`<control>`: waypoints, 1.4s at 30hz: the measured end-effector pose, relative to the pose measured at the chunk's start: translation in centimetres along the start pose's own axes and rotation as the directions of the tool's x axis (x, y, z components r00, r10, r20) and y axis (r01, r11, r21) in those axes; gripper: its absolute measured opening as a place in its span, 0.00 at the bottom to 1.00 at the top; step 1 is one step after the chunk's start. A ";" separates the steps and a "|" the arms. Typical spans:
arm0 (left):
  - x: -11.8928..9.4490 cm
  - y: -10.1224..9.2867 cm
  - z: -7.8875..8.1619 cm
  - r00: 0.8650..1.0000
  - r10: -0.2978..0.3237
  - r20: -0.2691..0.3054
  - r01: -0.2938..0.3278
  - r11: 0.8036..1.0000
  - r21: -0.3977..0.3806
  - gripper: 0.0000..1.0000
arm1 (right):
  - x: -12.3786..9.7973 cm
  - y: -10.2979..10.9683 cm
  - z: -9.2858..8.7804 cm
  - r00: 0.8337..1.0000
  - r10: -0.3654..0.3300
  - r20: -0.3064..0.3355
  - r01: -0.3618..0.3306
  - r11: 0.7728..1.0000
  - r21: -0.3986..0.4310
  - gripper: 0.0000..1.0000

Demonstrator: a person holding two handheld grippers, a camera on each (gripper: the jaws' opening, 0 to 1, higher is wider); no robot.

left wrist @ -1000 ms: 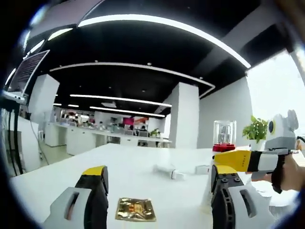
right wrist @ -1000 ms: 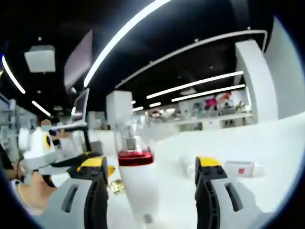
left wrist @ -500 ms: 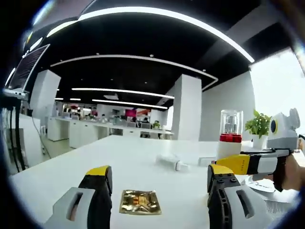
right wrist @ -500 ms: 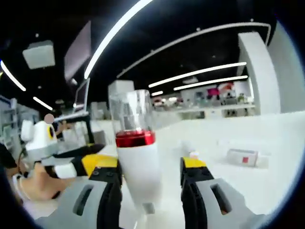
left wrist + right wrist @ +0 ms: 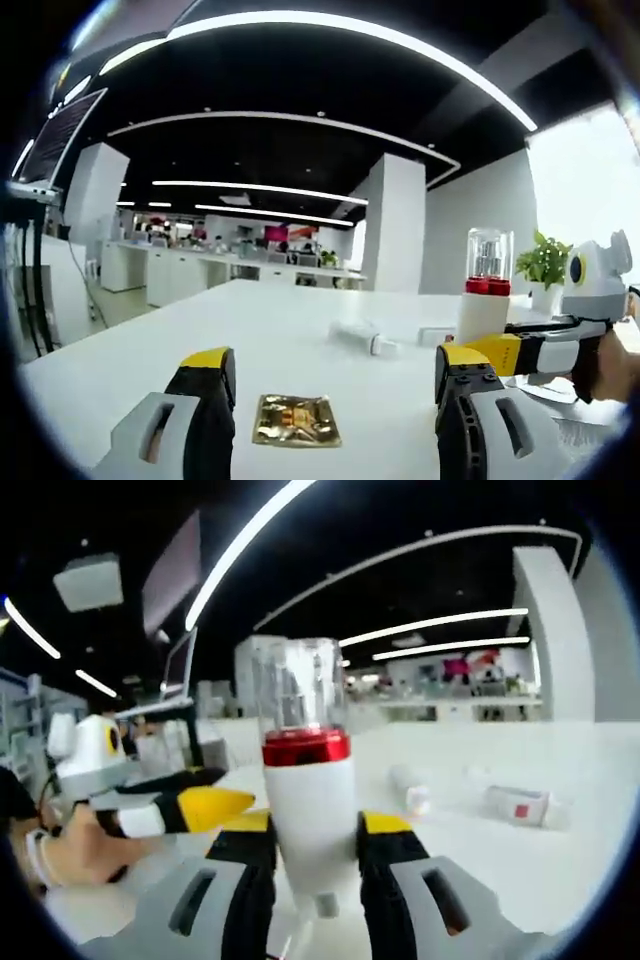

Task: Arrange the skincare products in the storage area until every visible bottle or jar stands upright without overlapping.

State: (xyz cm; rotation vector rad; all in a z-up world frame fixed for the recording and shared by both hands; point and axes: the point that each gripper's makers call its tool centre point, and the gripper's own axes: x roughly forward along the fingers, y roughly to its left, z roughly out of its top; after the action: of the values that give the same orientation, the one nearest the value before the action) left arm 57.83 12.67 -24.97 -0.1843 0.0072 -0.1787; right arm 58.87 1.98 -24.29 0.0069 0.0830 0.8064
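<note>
A white bottle with a red band and a clear cap stands upright between my right gripper's jaws, which are shut on its body. In the left gripper view the same bottle rises at the right, with the right gripper against its base. My left gripper is open over the white table, with a gold sachet lying flat between its jaws. A white tube lies on its side farther back, and a small white box lies beside it.
The tube and the box with a red mark lie to the right of the held bottle. The left gripper and a hand sit at the left. A potted plant stands behind the bottle.
My right gripper's jaws have closed from wide apart onto the white bottle, which now fills the middle of that view. The left gripper has stayed open and nearly still.
</note>
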 end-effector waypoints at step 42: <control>0.0 0.1 -0.4 1.000 -0.001 -0.021 0.001 1.000 -0.019 0.84 | -6.1 -13.9 0.6 0.889 -0.458 0.012 0.458 0.888 -0.035 0.29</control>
State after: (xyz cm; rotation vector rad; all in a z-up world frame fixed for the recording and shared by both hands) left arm 57.84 12.72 -25.39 -0.2015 0.0299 -0.1814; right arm 64.74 -12.04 -23.82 -0.0455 0.0627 0.3323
